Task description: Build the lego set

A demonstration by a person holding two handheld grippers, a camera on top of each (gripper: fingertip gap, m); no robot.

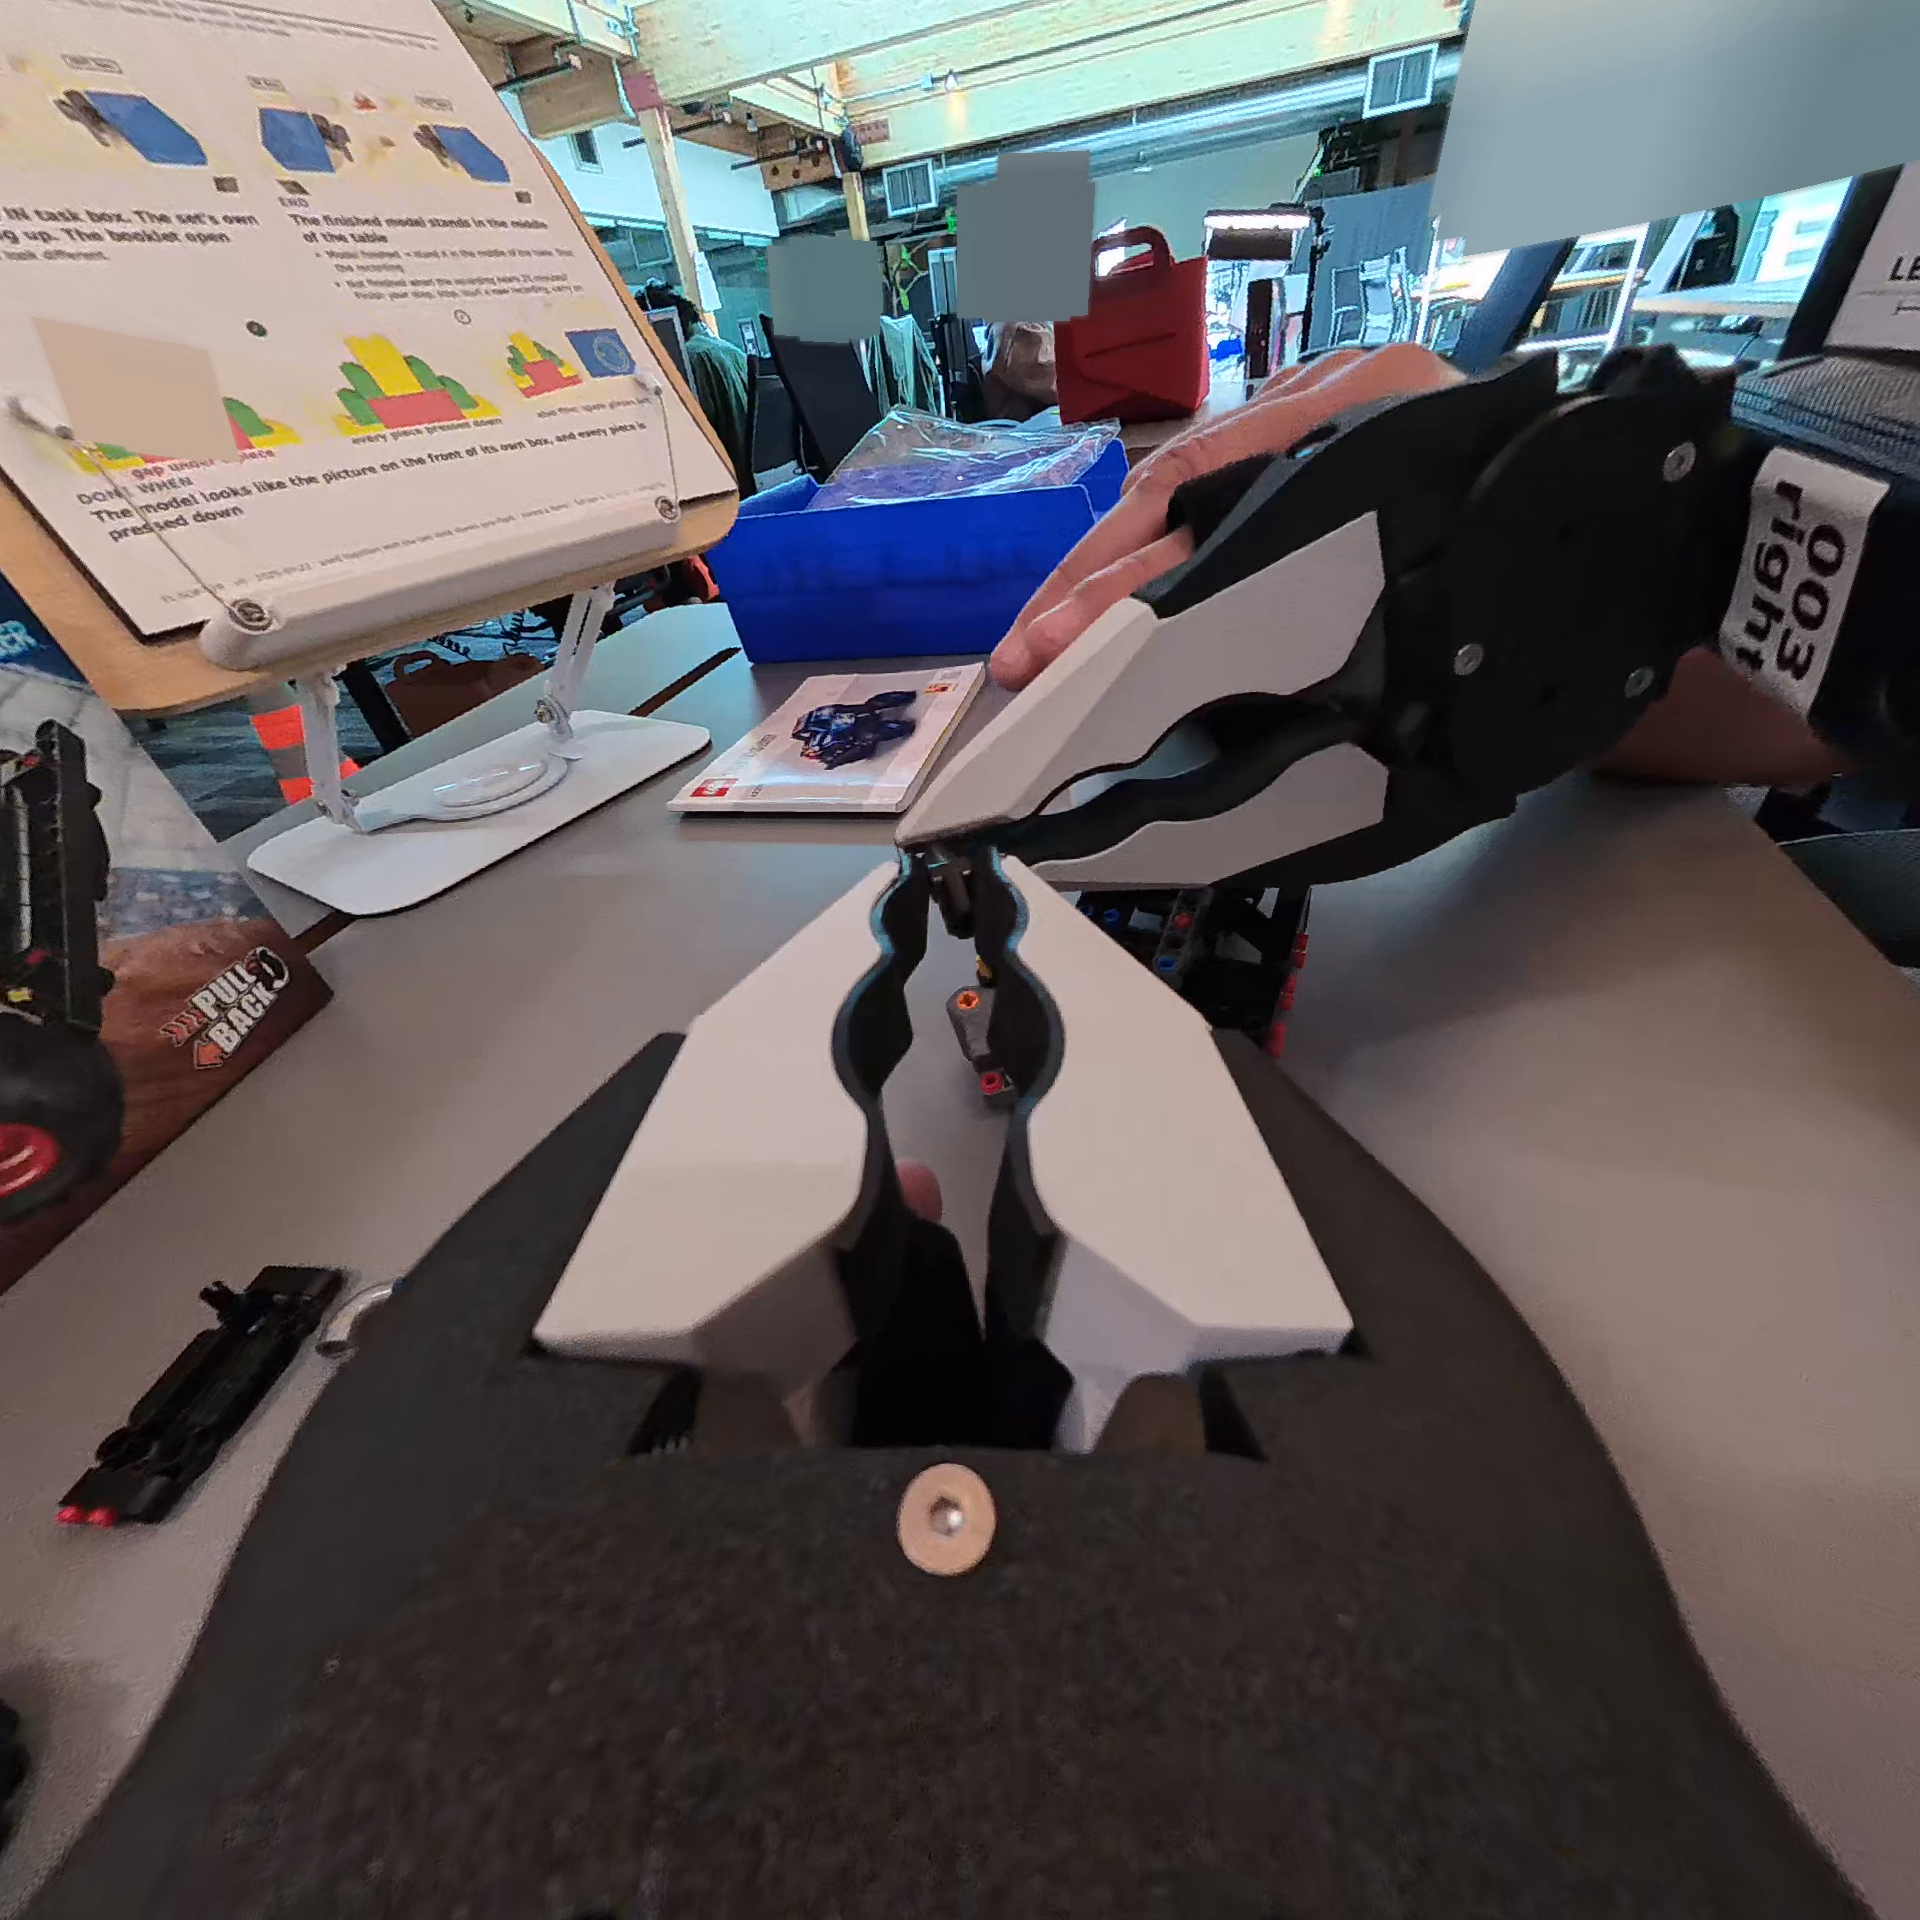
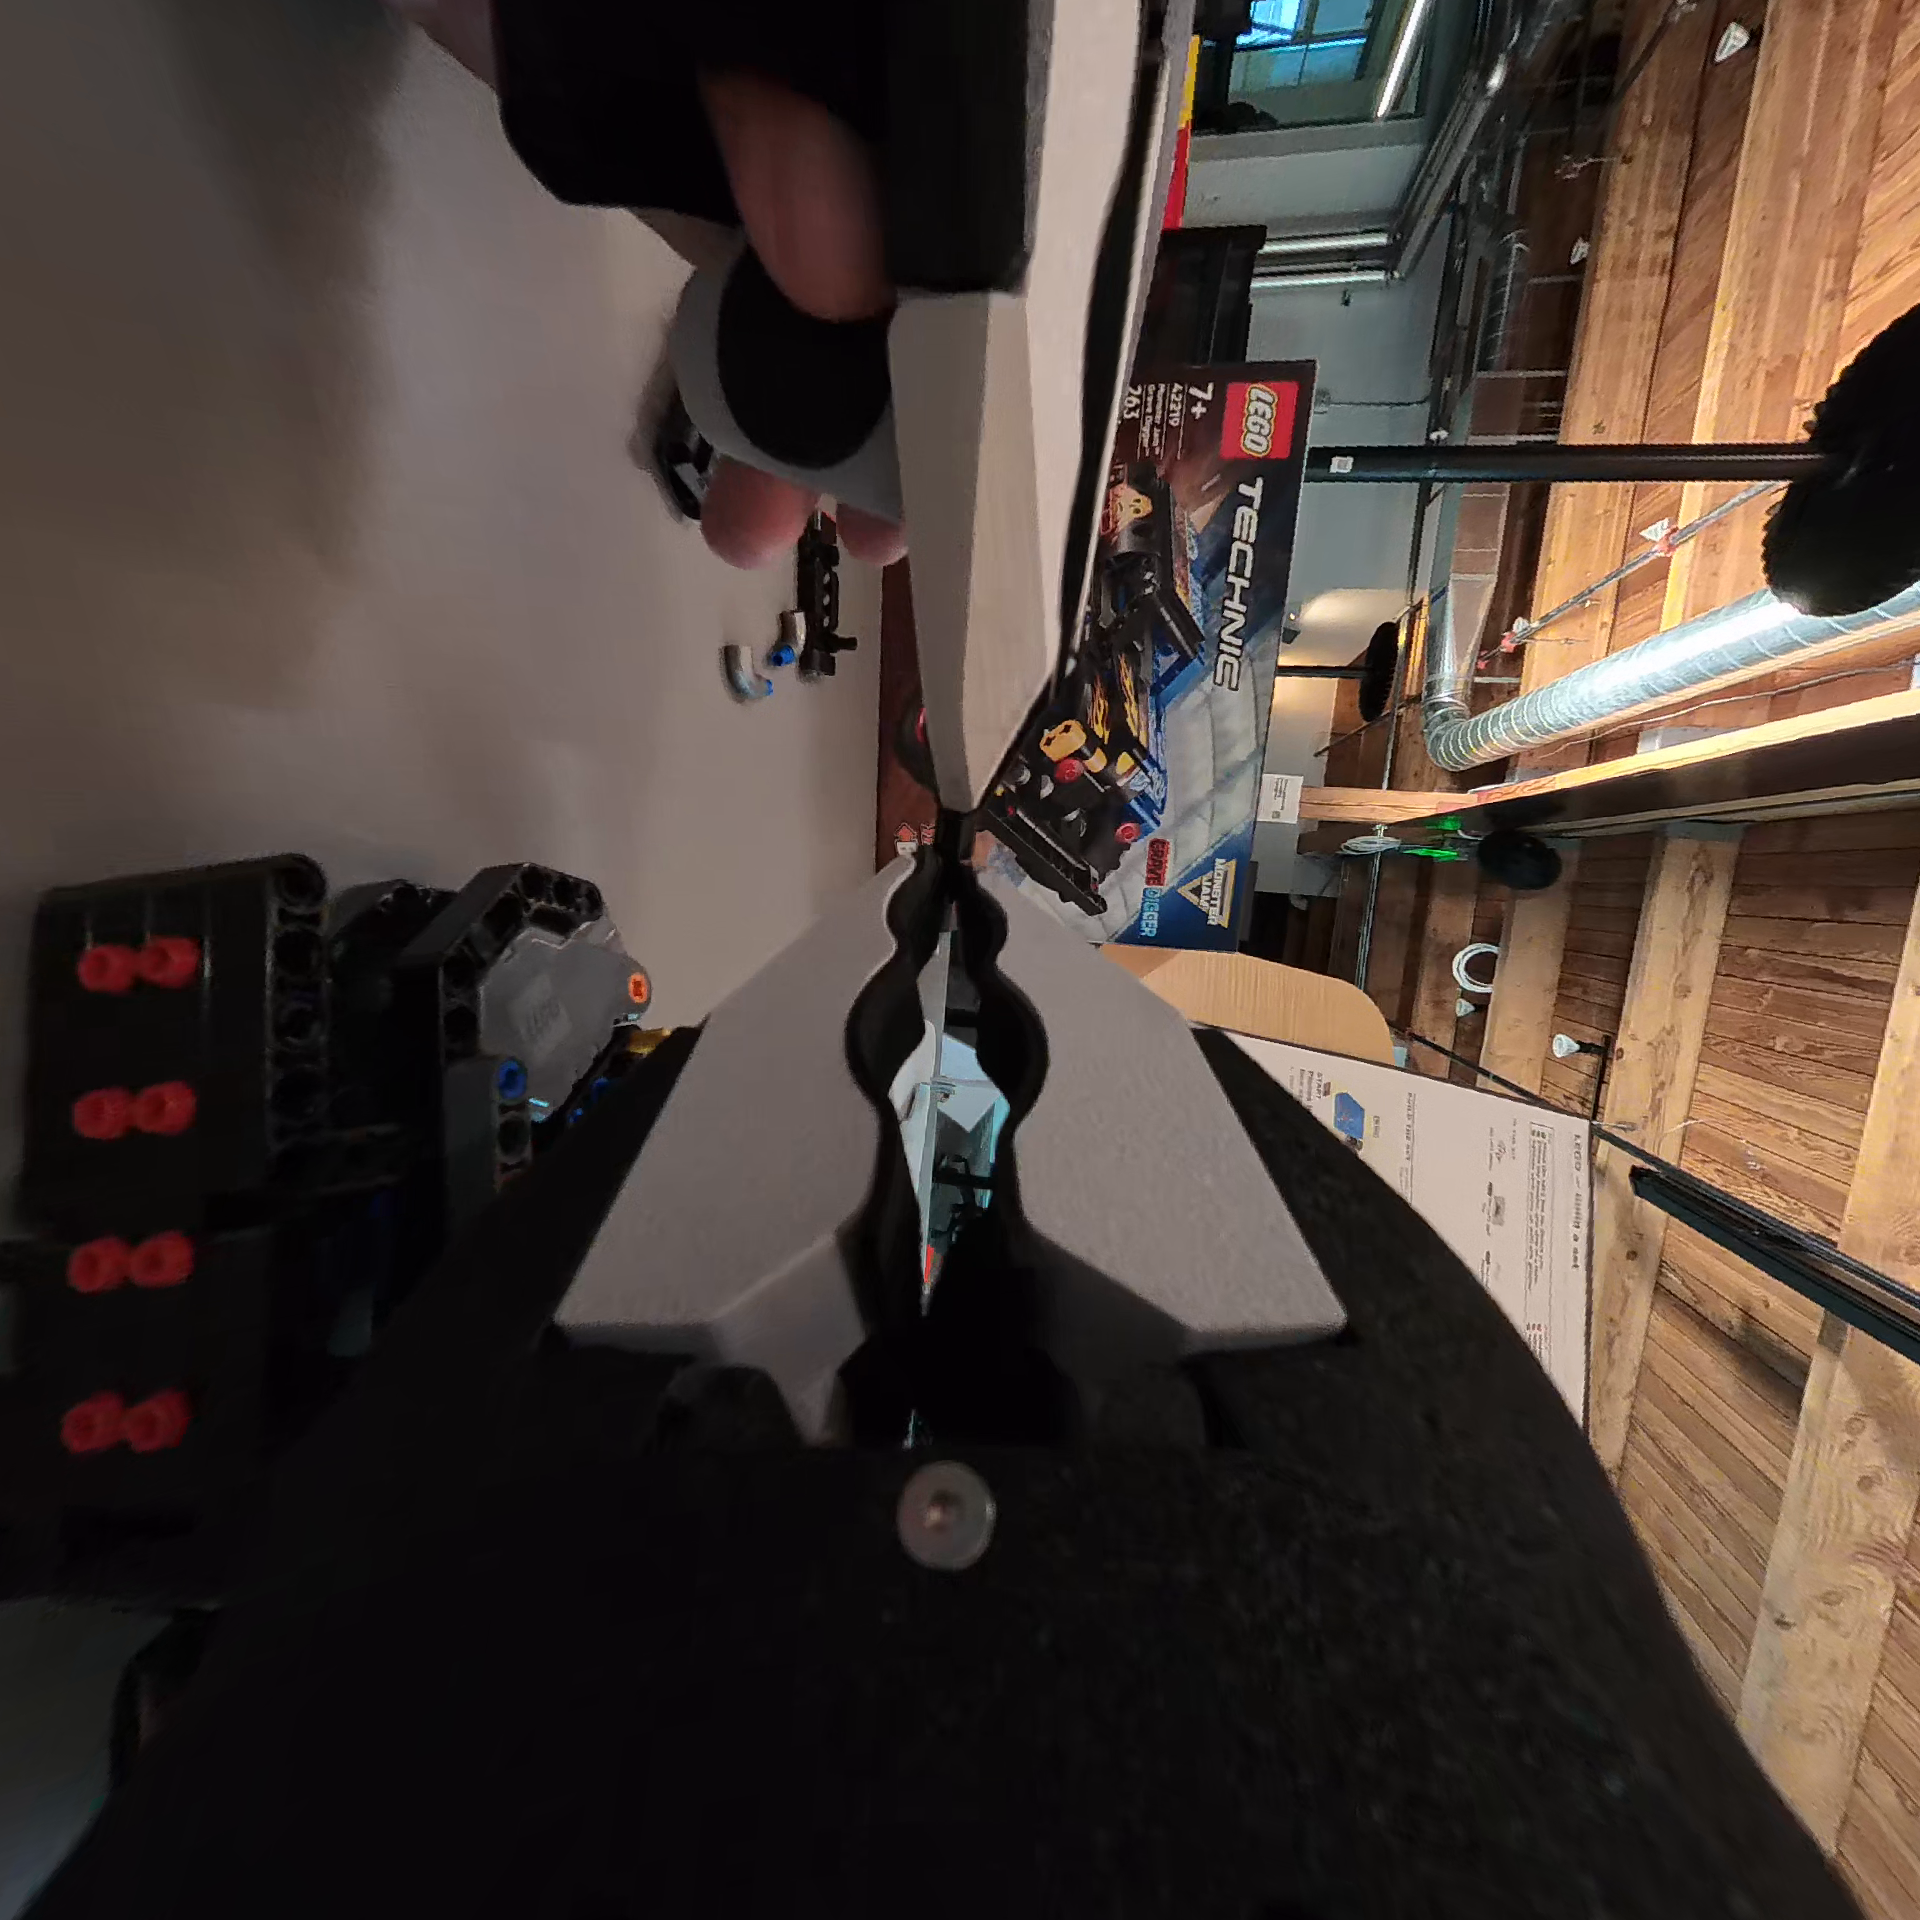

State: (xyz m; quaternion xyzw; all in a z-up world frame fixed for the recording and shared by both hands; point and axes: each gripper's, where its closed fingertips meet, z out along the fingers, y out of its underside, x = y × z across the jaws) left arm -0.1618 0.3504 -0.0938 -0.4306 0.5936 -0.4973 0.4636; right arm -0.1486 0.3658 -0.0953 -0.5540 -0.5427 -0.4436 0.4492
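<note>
My left gripper (image 1: pixel 951 878) is shut on a small black piece (image 1: pixel 953 896) held above the grey table (image 1: pixel 582 997). My right gripper (image 1: pixel 940 831) reaches in from the right, and its shut tips pinch the top of the same piece. In the right wrist view my right gripper (image 2: pixel 951 868) meets the left gripper's tips (image 2: pixel 951 805) at that black piece (image 2: pixel 951 834). A black brick assembly with red pins (image 2: pixel 208 1091) stands on the table just under the right gripper; it also shows in the left wrist view (image 1: pixel 1231 956). A grey block with an orange pin (image 1: pixel 971 1023) sits on it.
A smaller black assembly (image 1: pixel 197 1392) and a grey elbow piece (image 1: pixel 353 1320) lie at the front left. The set's box (image 1: pixel 114 935) stands at the left. A booklet (image 1: pixel 831 743), a blue bin (image 1: pixel 914 571) and an instruction sheet on a stand (image 1: pixel 332 343) are behind. My two grippers' fingertips are within a few centimetres of each other.
</note>
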